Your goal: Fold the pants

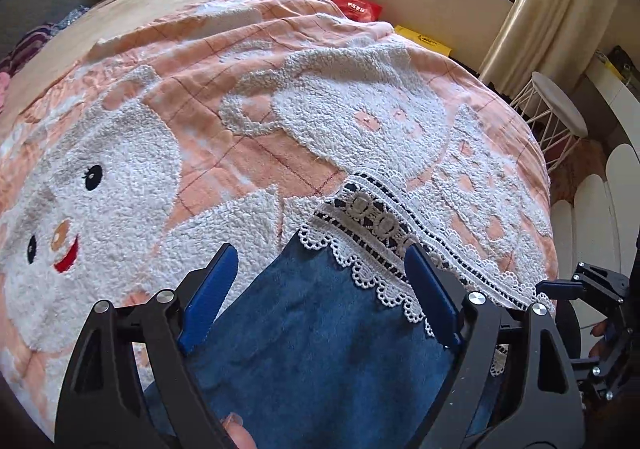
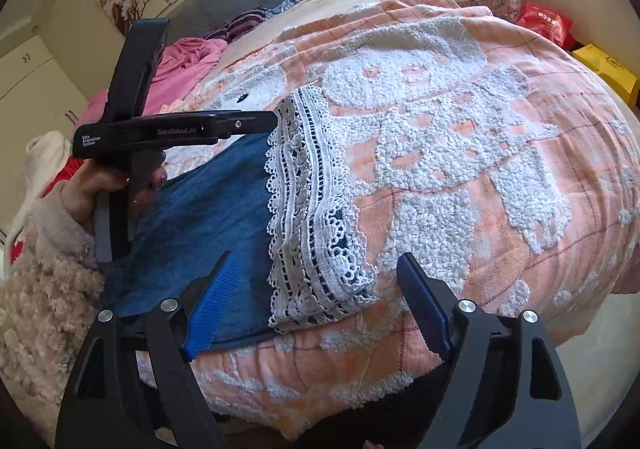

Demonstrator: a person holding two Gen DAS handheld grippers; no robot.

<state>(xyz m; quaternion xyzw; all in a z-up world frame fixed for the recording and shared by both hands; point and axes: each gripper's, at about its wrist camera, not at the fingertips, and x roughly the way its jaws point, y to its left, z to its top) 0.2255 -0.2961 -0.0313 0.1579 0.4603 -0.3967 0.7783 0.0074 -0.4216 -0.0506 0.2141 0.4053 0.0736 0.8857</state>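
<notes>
A peach blanket (image 1: pixel 248 61) with fluffy white animal shapes covers the bed. On its near edge lie the blue pants (image 2: pixel 208 217), their white lace hem (image 2: pixel 316 217) pointing up the bed. The left gripper (image 1: pixel 320 289) and right gripper (image 2: pixel 320 301) both hover spread wide over the pants, pinching nothing.

Pants (image 1: pixel 320 349) waist end cut off by bottom edge, both views
</notes>
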